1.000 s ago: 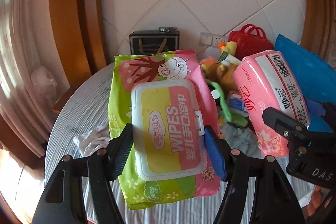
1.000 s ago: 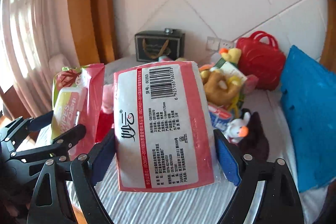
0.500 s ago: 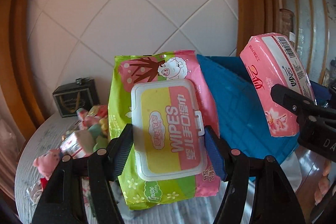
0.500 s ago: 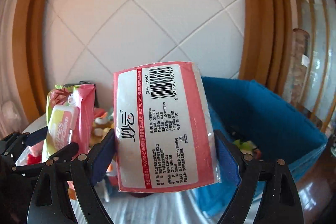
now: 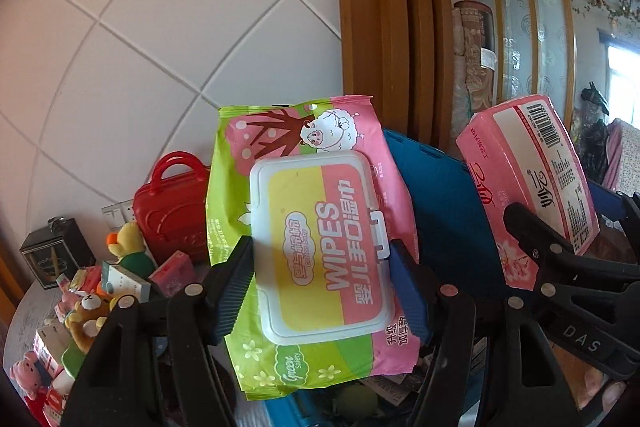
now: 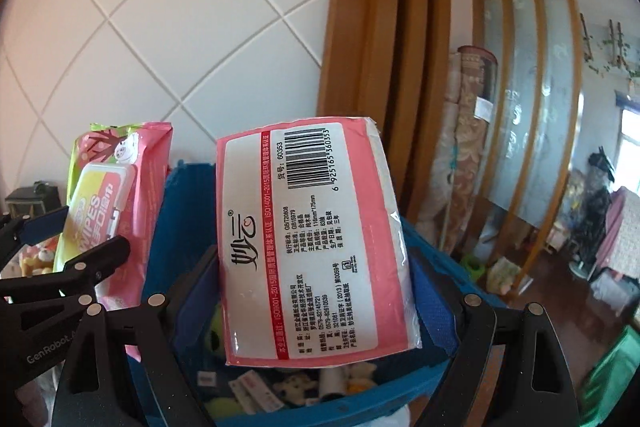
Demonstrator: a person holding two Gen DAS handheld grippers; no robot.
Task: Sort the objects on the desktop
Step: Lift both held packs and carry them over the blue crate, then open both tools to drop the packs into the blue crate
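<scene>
My left gripper [image 5: 320, 287] is shut on a green and pink wet-wipes pack [image 5: 316, 227] with a white flip lid, held upright in the air. My right gripper [image 6: 316, 291] is shut on a pink tissue pack [image 6: 312, 247] whose barcode label faces the camera. Both packs hang side by side over a blue fabric bin [image 6: 432, 291]. In the left wrist view the tissue pack [image 5: 532, 195] and right gripper [image 5: 560, 255] show at the right, and the blue bin [image 5: 440, 203] stands behind the wipes. The wipes pack [image 6: 116, 211] shows at the left of the right wrist view.
Small toys and packets [image 6: 280, 391] lie inside the bin. On the round table at the left are a red plastic handbag [image 5: 172, 211], plush toys [image 5: 88, 319], small boxes and a dark box [image 5: 52, 255]. A tiled wall and a wooden frame [image 5: 384, 27] stand behind.
Both grippers swung to the right and rose, carrying their packs from above the cluttered table to above the blue bin. The grips have not changed.
</scene>
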